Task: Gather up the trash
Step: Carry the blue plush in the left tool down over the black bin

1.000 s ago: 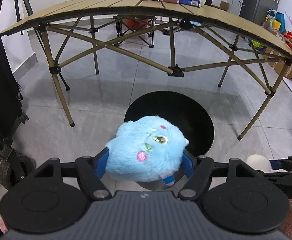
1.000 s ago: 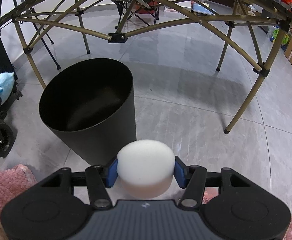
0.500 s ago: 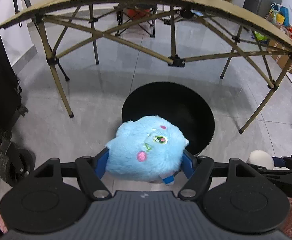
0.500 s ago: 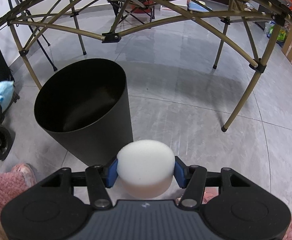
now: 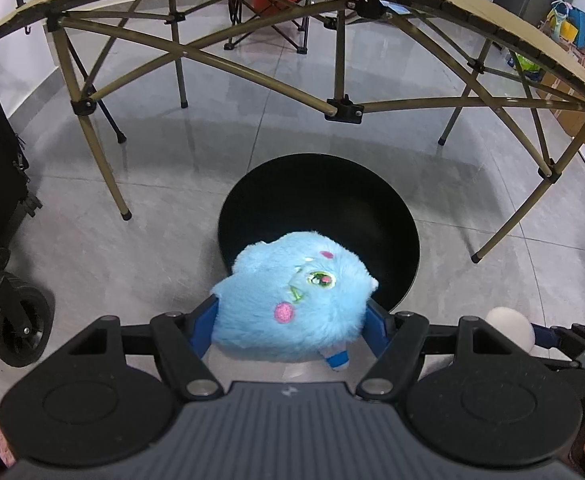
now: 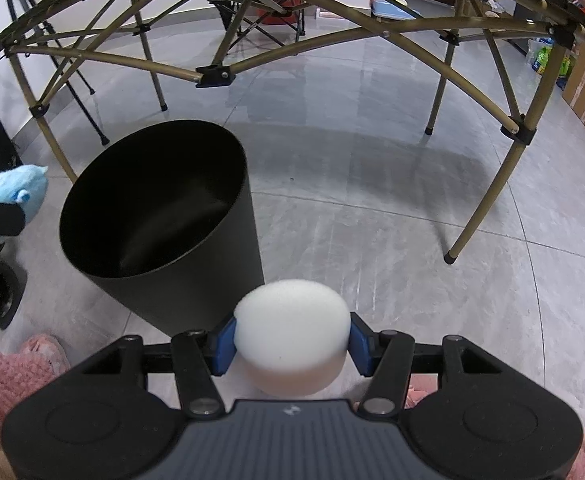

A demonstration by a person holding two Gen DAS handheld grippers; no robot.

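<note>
Grey tiled floor (image 6: 372, 216) beneath a folding surface (image 5: 452, 4), with a black bin (image 6: 160, 216) standing open. Left gripper (image 5: 292, 320), fingers clamped on a blue plush toy (image 5: 292, 300), hangs at the bin's near rim; right gripper (image 6: 292, 344), fingers clamped on a white foam puck (image 6: 292, 340), waits beside the bin's wall. Step in hand: carrying to the bin. Next move likely calls for the toy fully over the mouth before release

No text, label or number can be read anywhere here
</note>
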